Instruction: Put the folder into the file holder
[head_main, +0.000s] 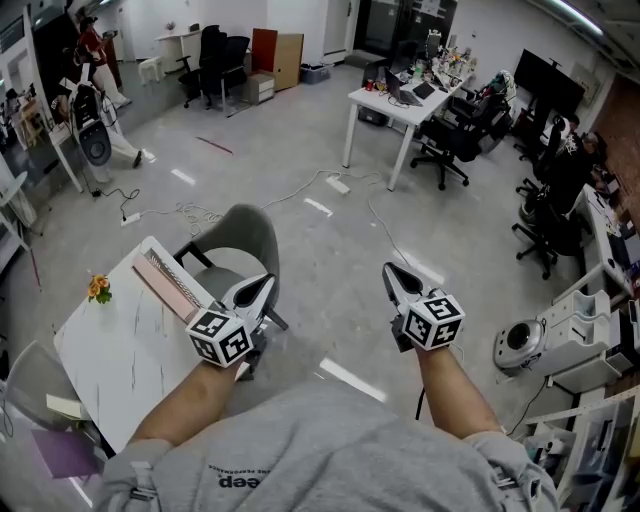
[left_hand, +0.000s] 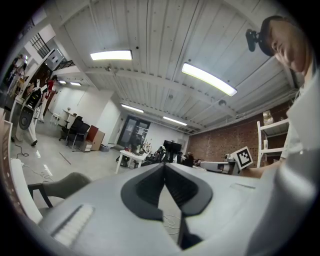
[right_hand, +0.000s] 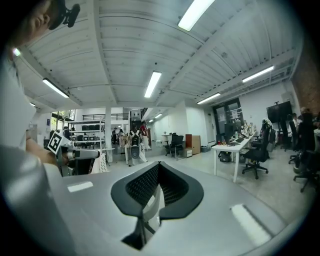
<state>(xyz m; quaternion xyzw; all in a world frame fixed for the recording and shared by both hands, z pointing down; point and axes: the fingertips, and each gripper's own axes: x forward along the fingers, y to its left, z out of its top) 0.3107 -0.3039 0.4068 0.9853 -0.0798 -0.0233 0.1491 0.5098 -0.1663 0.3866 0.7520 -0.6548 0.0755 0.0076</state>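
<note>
Folder: taken to be the flat pale-pink rectangular piece with a darker ribbed long edge (head_main: 168, 283). It is too small to tell apart from a file holder. It lies on the white, faintly veined square tabletop (head_main: 130, 350) at near left, close to the table's right edge.

A small orange-yellow flower sprig (head_main: 98, 288) sits on the far left corner of the same top. A thin purple sheet (head_main: 62, 452) at the near-left corner is cut off by the picture edge, and what it rests on is unclear.

A grey moulded shell chair (head_main: 245, 240) stands just beyond the table, its seat partly hidden by the left gripper (head_main: 265, 282).

Left gripper: grey plastic shells with dark ribbed pads, tips pressed together (left_hand: 164, 165), nothing between them. Its marker cube overlaps the table's right edge beside the pink piece's near end.

Right gripper (head_main: 388, 268): mesh-textured pads, tips likewise closed on nothing (right_hand: 157, 165). It hangs over glossy grey floor, well apart from the table.
</note>
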